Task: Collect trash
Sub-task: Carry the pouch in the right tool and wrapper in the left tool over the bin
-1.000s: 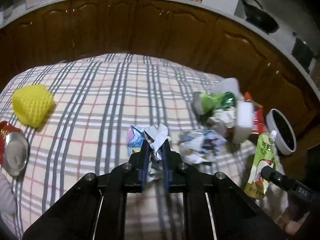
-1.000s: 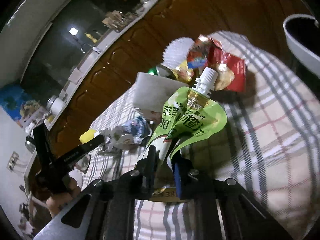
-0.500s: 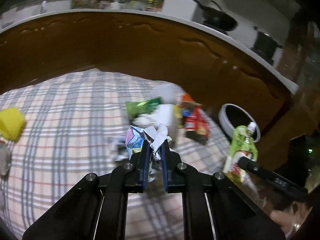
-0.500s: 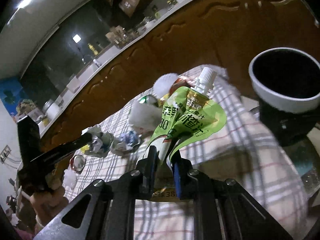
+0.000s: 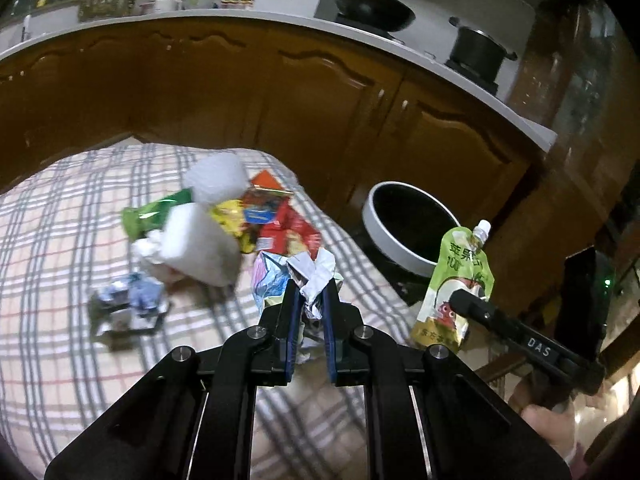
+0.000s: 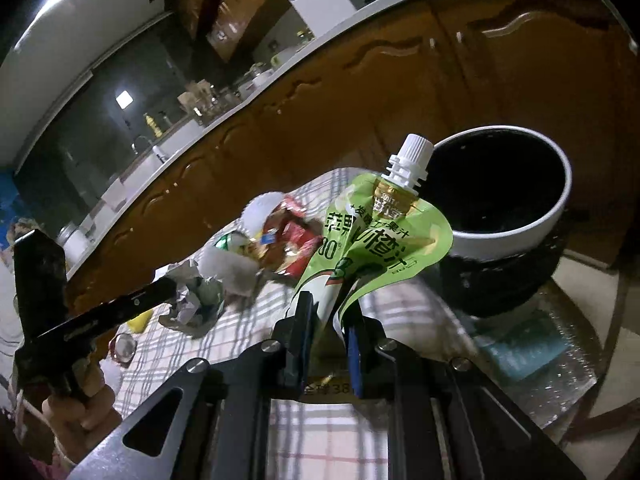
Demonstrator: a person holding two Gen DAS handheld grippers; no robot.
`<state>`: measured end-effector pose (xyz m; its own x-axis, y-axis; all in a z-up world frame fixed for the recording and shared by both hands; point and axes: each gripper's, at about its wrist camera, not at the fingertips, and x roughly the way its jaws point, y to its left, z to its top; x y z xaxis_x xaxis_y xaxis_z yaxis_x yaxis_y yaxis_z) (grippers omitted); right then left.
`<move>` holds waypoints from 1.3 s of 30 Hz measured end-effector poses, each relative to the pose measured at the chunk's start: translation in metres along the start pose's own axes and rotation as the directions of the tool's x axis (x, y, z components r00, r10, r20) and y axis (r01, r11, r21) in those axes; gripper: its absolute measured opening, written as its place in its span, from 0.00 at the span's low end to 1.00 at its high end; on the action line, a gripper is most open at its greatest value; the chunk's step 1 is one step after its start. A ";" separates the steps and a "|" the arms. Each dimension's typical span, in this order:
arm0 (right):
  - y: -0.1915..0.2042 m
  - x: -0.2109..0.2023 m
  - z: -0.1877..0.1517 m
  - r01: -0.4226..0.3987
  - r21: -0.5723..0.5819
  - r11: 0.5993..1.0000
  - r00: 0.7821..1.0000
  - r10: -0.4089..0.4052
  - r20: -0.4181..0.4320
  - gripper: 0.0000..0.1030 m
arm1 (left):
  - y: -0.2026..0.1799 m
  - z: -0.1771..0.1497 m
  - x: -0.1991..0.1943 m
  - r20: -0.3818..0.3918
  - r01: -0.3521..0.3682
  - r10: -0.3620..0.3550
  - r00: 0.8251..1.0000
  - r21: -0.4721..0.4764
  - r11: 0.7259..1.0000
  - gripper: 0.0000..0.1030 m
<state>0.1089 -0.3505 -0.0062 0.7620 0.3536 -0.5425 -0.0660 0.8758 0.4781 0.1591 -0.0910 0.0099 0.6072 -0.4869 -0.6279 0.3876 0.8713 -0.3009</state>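
Observation:
My left gripper [image 5: 309, 292] is shut on a crumpled silver and coloured wrapper [image 5: 308, 276], held above the right part of the plaid-covered table [image 5: 60, 240]. My right gripper [image 6: 326, 308] is shut on a green juice pouch [image 6: 384, 240] with a white spout; it also shows in the left wrist view [image 5: 456, 280]. A white-rimmed bin with a black liner [image 6: 516, 232] stands just beyond the table's edge, ahead and right of the pouch, and shows in the left wrist view [image 5: 404, 232].
More trash lies on the table: a white foam block [image 5: 200, 244], a green wrapper [image 5: 152, 212], red and yellow snack bags [image 5: 280, 224], a crumpled blue-white wrapper [image 5: 128, 308]. Wooden cabinets [image 5: 320, 92] stand behind. A glass surface [image 6: 560, 340] lies under the bin.
Both grippers have swung right toward the bin with their loads. The bin now looms larger in both views; the yellow net and can have left the left view.

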 end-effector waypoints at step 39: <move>-0.097 0.013 0.089 0.307 -0.123 0.944 0.952 -0.304 0.045 0.15 | -0.107 0.080 0.156 -0.119 0.197 -0.189 0.975 0.054 0.979 0.09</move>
<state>0.1830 -0.4602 0.0015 0.7742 0.0558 -0.6305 0.0921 0.9756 0.1994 0.2683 -0.2651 0.0014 0.4363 -0.6324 -0.6401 0.5366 0.7539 -0.3791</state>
